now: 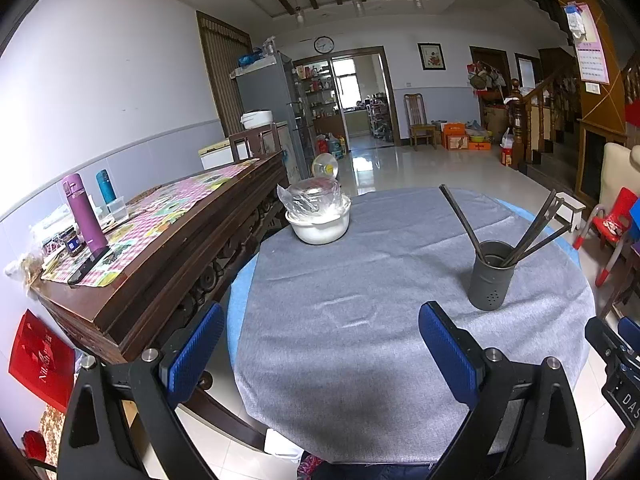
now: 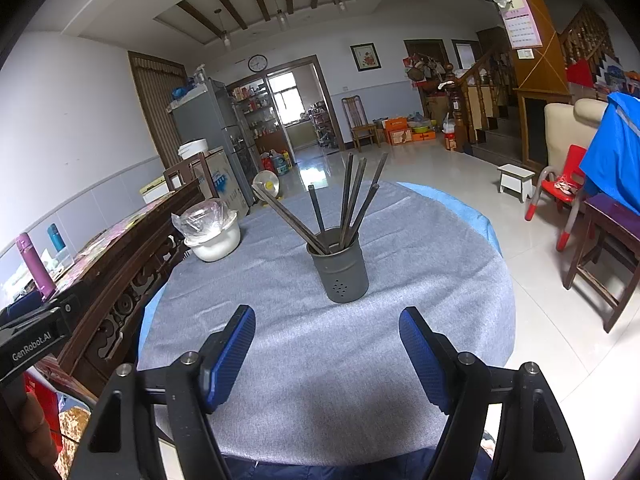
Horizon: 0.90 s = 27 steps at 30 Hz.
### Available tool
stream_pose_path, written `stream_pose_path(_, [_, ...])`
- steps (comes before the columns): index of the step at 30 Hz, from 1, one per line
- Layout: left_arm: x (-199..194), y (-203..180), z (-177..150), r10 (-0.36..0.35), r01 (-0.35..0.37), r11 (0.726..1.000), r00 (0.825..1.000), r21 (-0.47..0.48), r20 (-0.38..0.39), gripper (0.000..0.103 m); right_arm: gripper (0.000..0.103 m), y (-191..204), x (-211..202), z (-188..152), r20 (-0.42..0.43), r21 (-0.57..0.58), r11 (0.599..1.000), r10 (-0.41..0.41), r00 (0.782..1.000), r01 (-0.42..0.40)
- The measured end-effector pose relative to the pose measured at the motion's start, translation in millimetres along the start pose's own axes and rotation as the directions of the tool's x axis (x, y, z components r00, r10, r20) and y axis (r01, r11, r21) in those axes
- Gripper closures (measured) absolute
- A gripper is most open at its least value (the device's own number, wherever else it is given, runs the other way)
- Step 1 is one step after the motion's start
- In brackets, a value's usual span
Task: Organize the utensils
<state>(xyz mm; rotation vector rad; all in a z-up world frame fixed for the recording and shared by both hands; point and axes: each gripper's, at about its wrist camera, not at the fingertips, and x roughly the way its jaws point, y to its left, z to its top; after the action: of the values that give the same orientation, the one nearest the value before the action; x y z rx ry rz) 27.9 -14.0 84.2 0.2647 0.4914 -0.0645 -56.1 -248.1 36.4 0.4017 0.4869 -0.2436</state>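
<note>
Standing in holder (image 2: 344, 270), chopsticks (image 2: 352, 204) — lower ends hidden, count unclear

Left claw (image 1: 320, 352): jaws spread wide, blue pads (image 1: 196, 352) facing each other across the lower half of the frame, nothing between them. Right claw (image 2: 326, 354): jaws likewise apart, holding nothing, blue pads (image 2: 424, 360) in the lower centre of the frame. Each claw's black body shows at the edge of the other's view.
</note>
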Motion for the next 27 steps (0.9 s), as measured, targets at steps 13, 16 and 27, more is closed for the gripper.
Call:
stream_pose_path(13, [-1.0,1.3,-2.1,-0.002,0.002,1.0,1.0,-0.006,-0.007,0.005,0.025,0.8,0.5,-0.4,0.001,-0.001,1.0,-0.001,1.0,0.001])
stream_pose_path(16, [-1.1,1.4,-2.0,0.0,0.0,1.0,1.0,-0.005,-0.007,0.005,0.025,0.9,0.5,-0.3,0.001,-0.001,1.0,-0.001,1.0,0.001])
stream_pose_path(27, [-0.6,2.0,-2.5,0.0,0.0,1.0,1.0,-0.009,-0.01,0.005,0.025,1.1,0.3,-0.4,-0.001,-0.003,1.0,0.0,1.0,0.0])
